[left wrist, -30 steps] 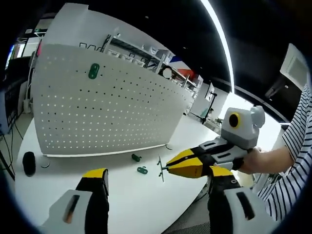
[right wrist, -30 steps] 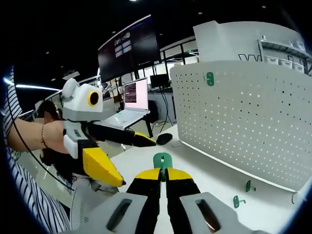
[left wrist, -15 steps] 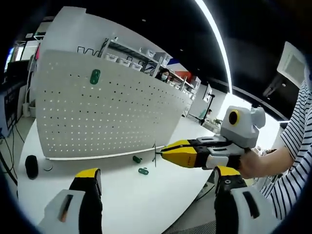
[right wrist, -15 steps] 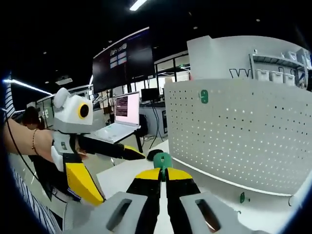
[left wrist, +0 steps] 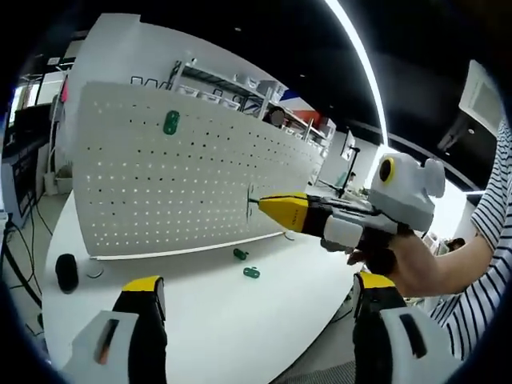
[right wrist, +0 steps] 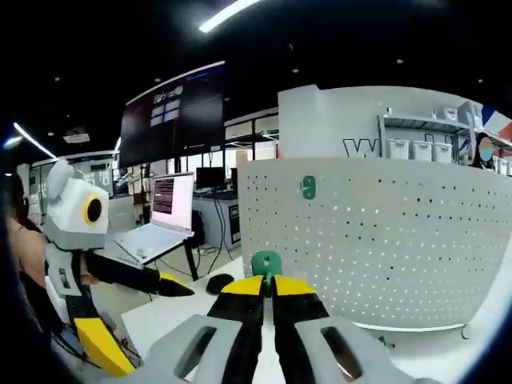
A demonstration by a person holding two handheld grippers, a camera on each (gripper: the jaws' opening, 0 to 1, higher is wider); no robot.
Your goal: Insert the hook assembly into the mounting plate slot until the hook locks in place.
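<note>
The green hook assembly (right wrist: pixel 266 263) sits at centre of the right gripper view, pinched between the closed jaws of the right hand-held gripper (right wrist: pixel 267 282). In the left gripper view that hand-held gripper reaches in from the right, tip close to the white pegboard (left wrist: pixel 184 184), which stands on the white bench (left wrist: pixel 216 312). A green hook (left wrist: pixel 171 122) hangs at the board's upper left; two green pieces (left wrist: pixel 246 264) lie on the bench below. The left hand-held gripper (left wrist: pixel 260 298) stands wide apart, holding nothing. A laptop (right wrist: pixel 164 216) glows at left of the right gripper view.
</note>
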